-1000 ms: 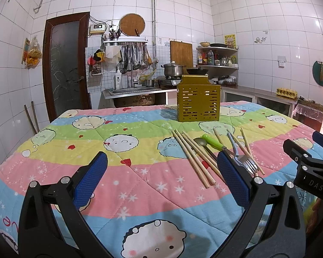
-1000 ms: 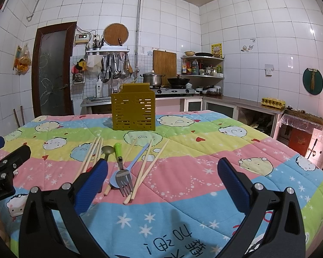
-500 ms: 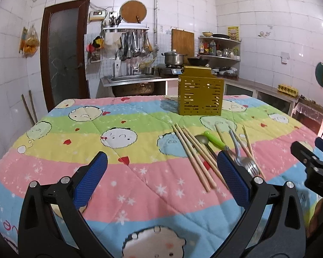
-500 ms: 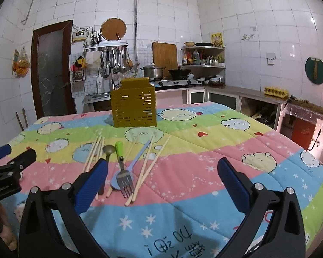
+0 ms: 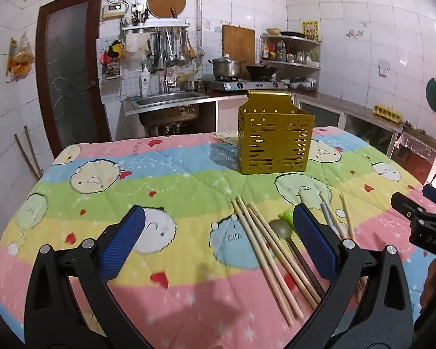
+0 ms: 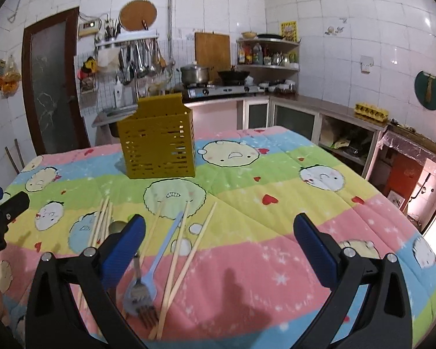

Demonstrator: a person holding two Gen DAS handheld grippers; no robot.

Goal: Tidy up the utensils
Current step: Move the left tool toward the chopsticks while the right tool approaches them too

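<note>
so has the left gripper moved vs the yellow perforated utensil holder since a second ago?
Yes. The left gripper has advanced toward the yellow perforated utensil holder, which looms larger; its right finger now overlaps the green-handled spoon.

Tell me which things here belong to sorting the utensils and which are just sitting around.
For the job:
holder
chopsticks
spoon
fork
blue spoon
left tongs and right tongs, both open and empty

Just lying about:
quilt
pot
wok
cutting board
egg tray
</note>
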